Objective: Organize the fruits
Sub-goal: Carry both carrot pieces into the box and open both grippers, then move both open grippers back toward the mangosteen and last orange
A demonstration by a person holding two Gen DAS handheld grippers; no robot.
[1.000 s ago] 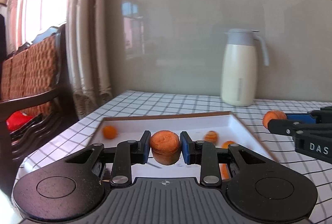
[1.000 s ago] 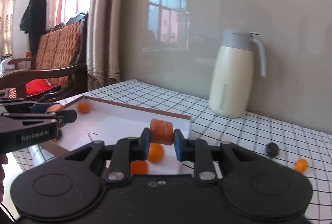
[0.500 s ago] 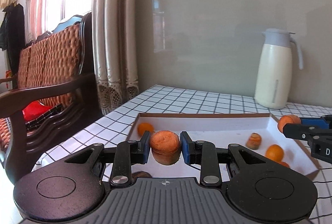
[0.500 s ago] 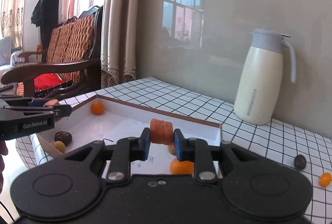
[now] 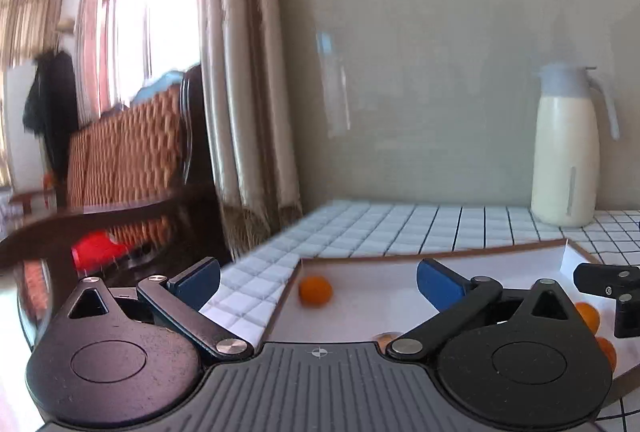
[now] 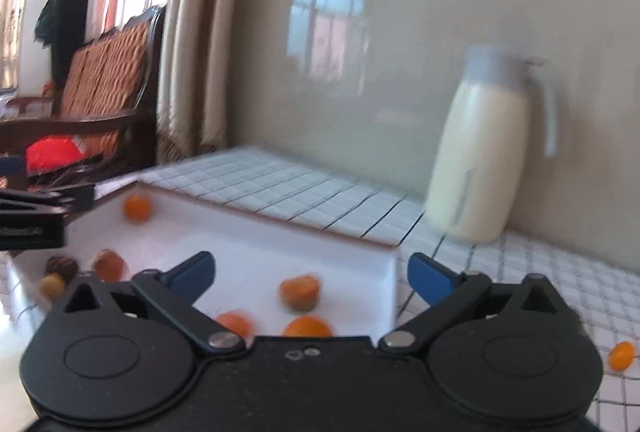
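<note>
Fruits dropped into tray [image 6: 256, 228]: left gripper [image 5: 318, 282] and right gripper [image 6: 310, 274] jaws just opened wide, nothing between. Next you fetch stray orange fruit [image 6: 621, 355] on tablecloth; blurred, probably kumquat.

Our left tongs [image 5: 318, 282] and right tongs [image 6: 311, 274] have just been opening; each clamped an orange fruit before, and now nothing sits between either pair. A ridged fruit [image 6: 299, 292] now lies in the tray [image 6: 320, 232] below the right tongs.
</note>
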